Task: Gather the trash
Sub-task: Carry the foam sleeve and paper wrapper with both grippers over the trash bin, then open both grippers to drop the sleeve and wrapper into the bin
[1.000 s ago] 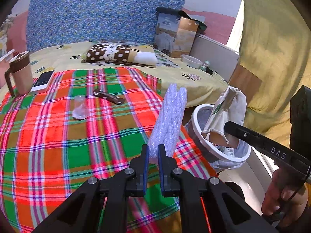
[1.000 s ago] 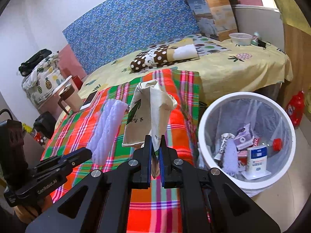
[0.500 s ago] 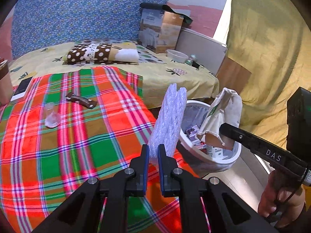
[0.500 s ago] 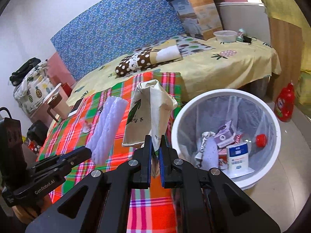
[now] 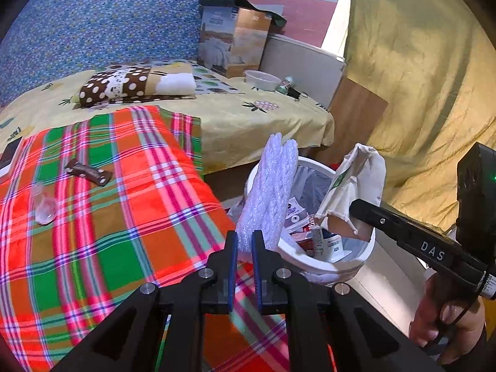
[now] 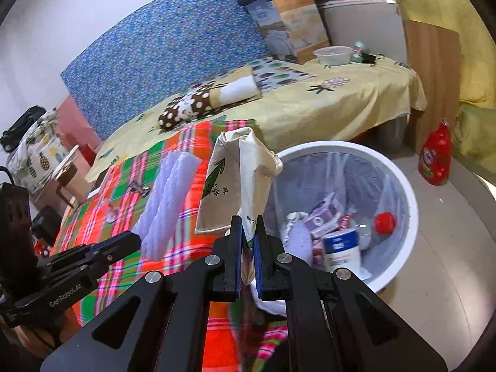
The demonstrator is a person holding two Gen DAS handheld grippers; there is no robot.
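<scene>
Rising from the clenched left tongs (image 5: pixel 245 246), foam sheet (image 5: pixel 271 186); right tongs (image 6: pixel 248 237) pinch paper bag (image 6: pixel 235 176) beside the bin (image 6: pixel 406 192) off the bed's edge.

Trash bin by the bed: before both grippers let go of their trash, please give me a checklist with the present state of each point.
1. Left gripper shut on the white foam wrap: ok.
2. Right gripper shut on the paper bag: ok.
3. Trash bin mouth open, room inside: ok.
4. Paper bag over the bin: ok in the left wrist view.
5. Foam wrap fully over the bin: cannot tell.
6. Plaid blanket cleared of trash: not ok, a wrapper remains.
</scene>
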